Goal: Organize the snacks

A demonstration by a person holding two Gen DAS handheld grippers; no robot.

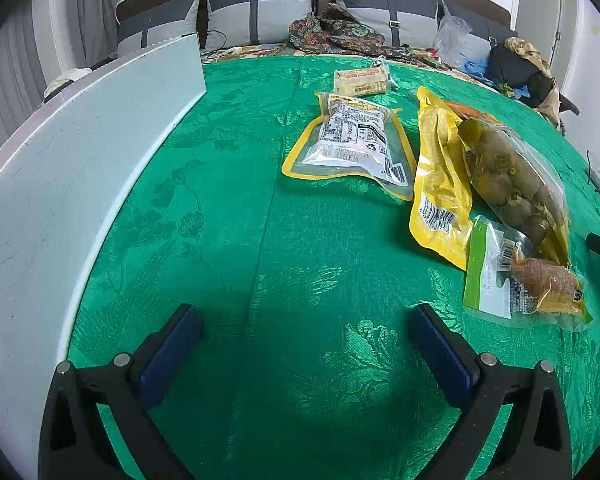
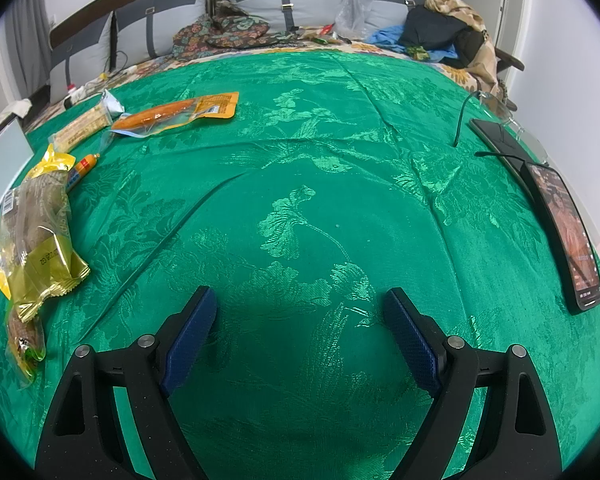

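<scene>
Green bedspread [image 1: 228, 208] holds yellow pouch [image 1: 440, 184] lengthwise away from left gripper [image 1: 300, 344]

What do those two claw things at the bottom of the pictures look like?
Both look alike. The left gripper and the right gripper each have two black plastic arms with triangular cut-outs and round silver pins at the joints. Each arm ends in a flat dark-blue finger pad with a finely textured face. No cables, markings, hands or sleeves show.
</scene>
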